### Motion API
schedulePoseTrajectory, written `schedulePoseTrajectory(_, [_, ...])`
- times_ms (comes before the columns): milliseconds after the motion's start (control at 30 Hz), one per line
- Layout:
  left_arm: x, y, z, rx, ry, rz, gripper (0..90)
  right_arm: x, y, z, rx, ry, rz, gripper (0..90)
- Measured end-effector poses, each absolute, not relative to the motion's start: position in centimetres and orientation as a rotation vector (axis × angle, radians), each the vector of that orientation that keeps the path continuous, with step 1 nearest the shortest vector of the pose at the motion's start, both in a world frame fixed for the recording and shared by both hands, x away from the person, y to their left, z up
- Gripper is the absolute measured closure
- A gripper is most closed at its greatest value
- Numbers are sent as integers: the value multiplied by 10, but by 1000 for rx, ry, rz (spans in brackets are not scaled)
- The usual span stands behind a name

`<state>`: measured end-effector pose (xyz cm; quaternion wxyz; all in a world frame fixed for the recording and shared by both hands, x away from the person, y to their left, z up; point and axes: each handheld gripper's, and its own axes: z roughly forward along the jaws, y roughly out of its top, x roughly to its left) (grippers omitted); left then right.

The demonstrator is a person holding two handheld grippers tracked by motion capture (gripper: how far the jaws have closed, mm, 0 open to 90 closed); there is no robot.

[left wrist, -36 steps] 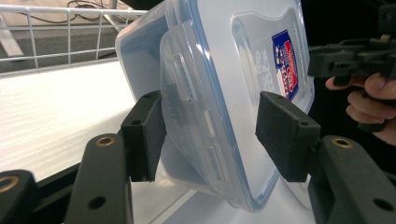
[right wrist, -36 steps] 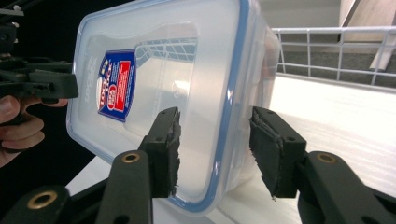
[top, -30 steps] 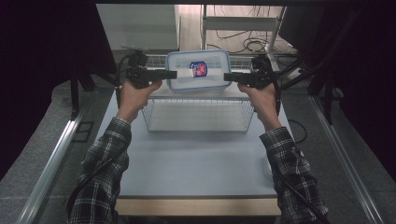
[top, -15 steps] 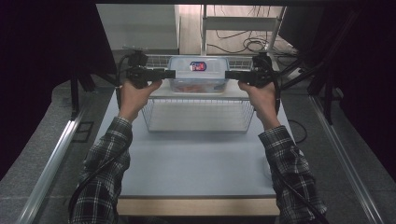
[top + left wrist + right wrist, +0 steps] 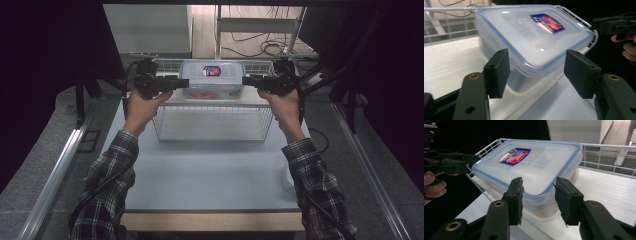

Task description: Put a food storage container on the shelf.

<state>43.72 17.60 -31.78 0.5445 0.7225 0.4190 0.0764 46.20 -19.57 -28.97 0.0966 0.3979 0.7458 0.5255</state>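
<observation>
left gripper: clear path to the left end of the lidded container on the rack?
Probably yes. The left gripper has open jaws right at the near end of the container, with nothing between pads and lid edge. The wire rack rail runs behind the container, not across the approach.

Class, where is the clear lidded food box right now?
In the high view the food box sits at the table's far side, on the top shelf of the white wire rack, between the left tool and right tool.
</observation>
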Motion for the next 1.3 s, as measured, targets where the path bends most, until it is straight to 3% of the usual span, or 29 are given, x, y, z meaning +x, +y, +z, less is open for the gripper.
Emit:
schedulePoseTrajectory(200, [415,170,-323,1787,919,280,270,445,-195,-295,1087,2239,1502,446])
schedulePoseTrajectory(700, [363,174,-351,1858,866,316,107,405,-210,-320,982,2233,1443,222])
schedulePoseTrajectory(900, [348,175,-363,1860,850,335,79,386,-211,-330,927,2252,1412,151])
schedulePoseTrajectory(1300, [319,174,-392,1853,844,291,84,353,-217,-355,853,2287,1389,94])
